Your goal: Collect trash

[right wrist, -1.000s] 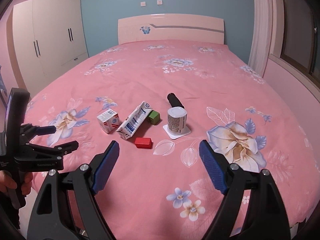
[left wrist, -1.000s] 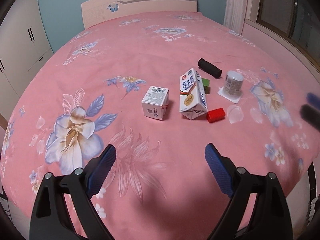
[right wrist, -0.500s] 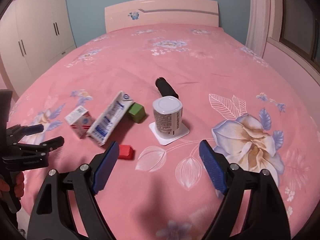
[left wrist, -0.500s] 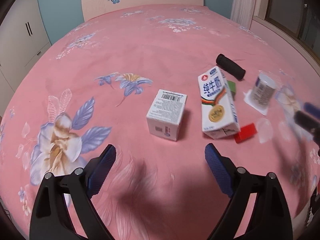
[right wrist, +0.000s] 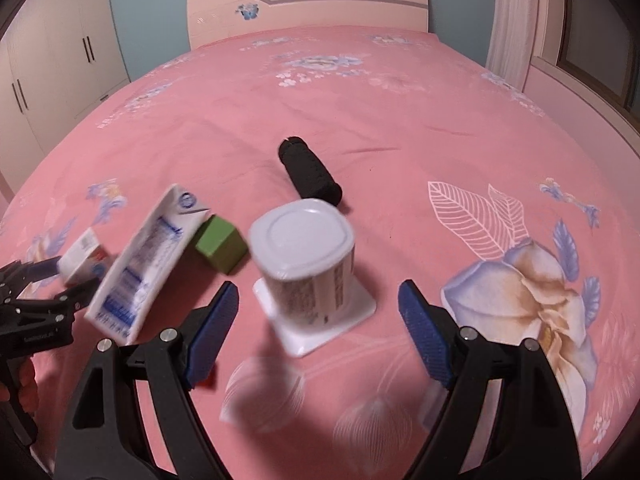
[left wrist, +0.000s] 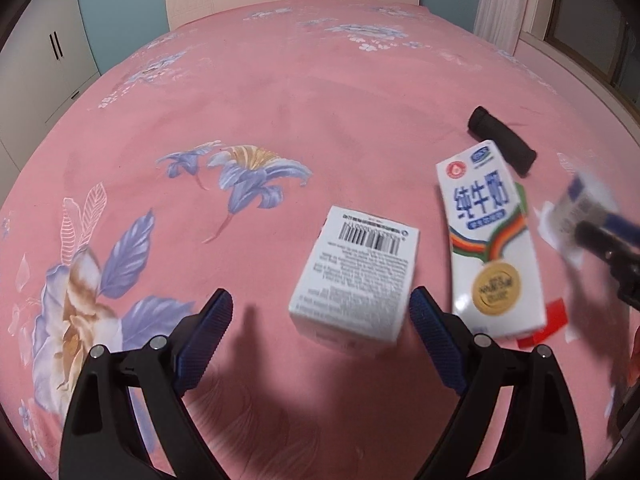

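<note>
- Left wrist view: the left gripper stands wide open, gripping nothing; the small white box lies between its fingertips, nearer the right one, the milk carton just right.
- Right wrist view: the right gripper gapes empty; the white cup stands just ahead between its fingertips, the green block ahead-left.

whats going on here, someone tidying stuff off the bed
A person holds a gripper in each hand over a pink floral bed strewn with litter. The left gripper is open in front of a small white box, nothing gripped. The right gripper is open around an upturned white cup, not touching it. A milk carton, green block, red block and black roll lie nearby, untouched.
</note>
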The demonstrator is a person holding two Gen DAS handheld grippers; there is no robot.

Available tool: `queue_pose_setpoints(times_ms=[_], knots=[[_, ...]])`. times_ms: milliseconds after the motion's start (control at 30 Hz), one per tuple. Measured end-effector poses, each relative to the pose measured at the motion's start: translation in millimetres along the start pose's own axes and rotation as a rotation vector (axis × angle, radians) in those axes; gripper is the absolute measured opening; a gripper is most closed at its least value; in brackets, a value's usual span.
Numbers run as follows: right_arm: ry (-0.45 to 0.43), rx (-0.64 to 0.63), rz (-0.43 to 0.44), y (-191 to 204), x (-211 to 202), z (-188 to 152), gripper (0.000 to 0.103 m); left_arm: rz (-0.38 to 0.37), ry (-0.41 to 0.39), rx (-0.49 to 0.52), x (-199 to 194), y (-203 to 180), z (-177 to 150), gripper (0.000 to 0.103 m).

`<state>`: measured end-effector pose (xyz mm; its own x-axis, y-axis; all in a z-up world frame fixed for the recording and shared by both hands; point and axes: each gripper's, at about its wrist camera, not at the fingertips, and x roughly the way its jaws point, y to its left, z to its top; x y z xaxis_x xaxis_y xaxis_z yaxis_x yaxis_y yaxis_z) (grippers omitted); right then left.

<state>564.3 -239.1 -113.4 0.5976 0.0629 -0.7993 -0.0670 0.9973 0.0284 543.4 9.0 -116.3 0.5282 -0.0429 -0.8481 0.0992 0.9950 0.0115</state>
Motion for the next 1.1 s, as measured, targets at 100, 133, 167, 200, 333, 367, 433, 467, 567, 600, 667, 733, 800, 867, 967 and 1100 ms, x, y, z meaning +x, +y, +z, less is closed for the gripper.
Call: queue_pose_setpoints(times_ms=[100,133,167,200,333,367,433,467,567,600,667,733,800,867,967,1100], knots=[[-0.005,0.000,0.002,-0.4,8.7,5.2,0.072,-0.009,0.013,-0.005,9.8,-0.9,5.5,0.080],[-0.001,0.000,0.008,-0.6,11.2,6.6,0.067,-0.015,0.020,-0.010,13.4,-0.4,6.8,0.076],[0.008,0.001,0.021,-1.2,14.9,8.1,0.059,-0.019,0.025,-0.014,16.5,-0.3,7.7,0.072],[0.018,0.004,0.029,-1.2,18.4,9.2,0.053,-0.020,0.026,-0.017,18.4,-0.3,8.4,0.071],[0.017,-0.008,0.022,0.9,26.3,9.6,0.050,-0.013,0.022,-0.031,18.6,0.9,11.2,0.045],[0.011,-0.013,0.019,1.7,25.7,9.0,0.050,-0.021,0.022,-0.036,17.7,1.7,11.3,0.045],[0.008,-0.012,0.023,1.7,23.5,7.9,0.050,-0.026,0.019,-0.038,14.7,3.0,11.8,0.045],[0.004,-0.011,0.027,2.1,21.0,7.4,0.050,-0.022,0.017,-0.037,12.6,4.0,10.9,0.045],[-0.016,-0.016,0.029,2.4,8.3,5.7,0.050,-0.018,0.006,-0.032,1.6,5.7,7.4,0.045],[-0.019,-0.017,0.031,2.4,4.0,5.3,0.050,-0.016,-0.001,-0.030,-4.9,6.0,5.5,0.045],[-0.031,-0.016,0.029,1.6,-7.7,4.7,0.050,-0.016,-0.009,-0.027,-15.6,6.2,2.9,0.045],[-0.041,-0.016,0.030,1.6,-20.1,3.8,0.050,-0.014,-0.024,-0.021,-30.8,6.3,-0.2,0.045],[-0.054,-0.019,0.031,2.6,-35.8,2.9,0.050,-0.015,-0.042,-0.018,-47.5,6.9,-2.2,0.045],[-0.070,-0.021,0.032,4.1,-53.8,0.9,0.050,-0.016,-0.065,-0.015,-69.0,7.1,-5.2,0.045],[-0.092,-0.026,0.041,7.4,-83.6,-4.0,0.050,-0.017,-0.095,-0.009,-100.5,7.0,-10.1,0.045],[-0.128,-0.045,0.047,15.2,-126.3,-12.0,0.050,-0.014,-0.131,0.003,-142.0,6.6,-20.1,0.045]])
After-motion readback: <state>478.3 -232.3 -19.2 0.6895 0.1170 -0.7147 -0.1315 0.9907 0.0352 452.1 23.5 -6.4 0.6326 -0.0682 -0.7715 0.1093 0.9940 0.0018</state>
